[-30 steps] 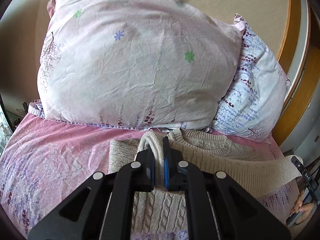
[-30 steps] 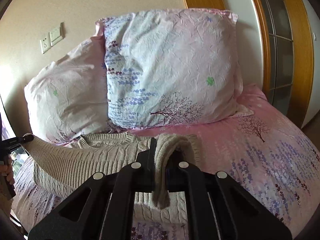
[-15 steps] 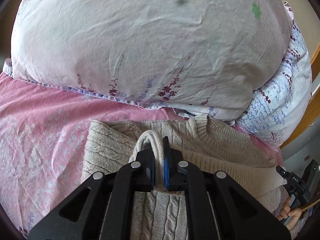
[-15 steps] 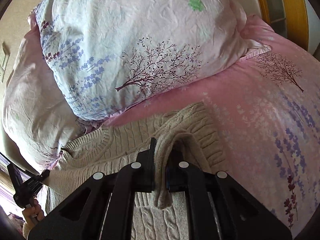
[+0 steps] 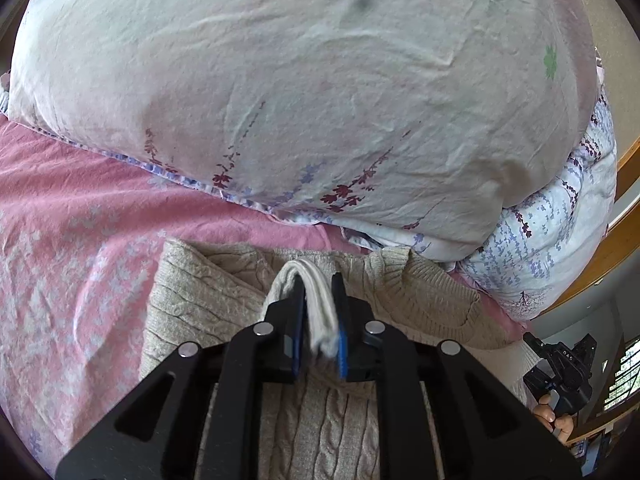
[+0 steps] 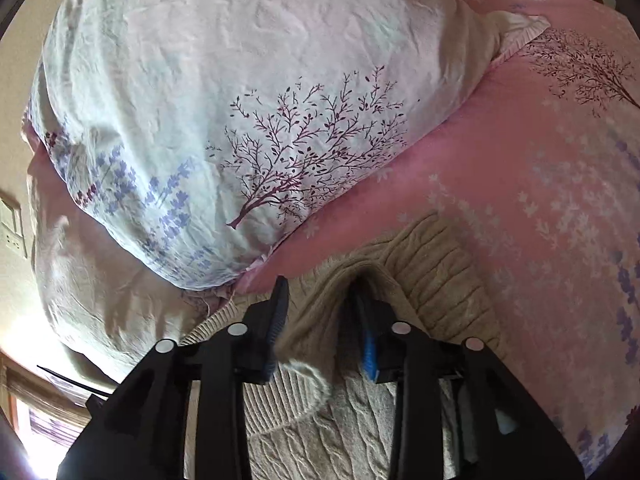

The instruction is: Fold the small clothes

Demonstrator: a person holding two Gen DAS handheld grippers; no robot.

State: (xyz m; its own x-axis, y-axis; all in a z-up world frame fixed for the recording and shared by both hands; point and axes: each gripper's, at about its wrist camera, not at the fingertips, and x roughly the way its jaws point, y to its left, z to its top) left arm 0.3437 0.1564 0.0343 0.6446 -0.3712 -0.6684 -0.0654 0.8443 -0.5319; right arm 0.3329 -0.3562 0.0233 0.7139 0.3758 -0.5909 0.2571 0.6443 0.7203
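A beige cable-knit sweater (image 5: 208, 292) lies on the pink bedsheet just below the pillows; it also shows in the right wrist view (image 6: 436, 276). My left gripper (image 5: 319, 312) has its jaws a little apart around a folded ribbed edge of the sweater, low over the garment. My right gripper (image 6: 320, 312) is open, its jaws wide apart, with a fold of the sweater lying loose between them. The other gripper, held in a hand, shows at the right edge of the left wrist view (image 5: 560, 372).
A large pale pink pillow (image 5: 300, 80) fills the view just beyond the sweater. A blue-and-white floral pillow (image 6: 240, 120) leans beside it. The pink floral bedsheet (image 6: 540, 200) extends to the right. A wooden frame (image 5: 628, 216) stands at the far right.
Both grippers moved forward and down toward the pillows with the sweater's edge. The right jaws opened wide and let the fold go slack; the left jaws loosened slightly.
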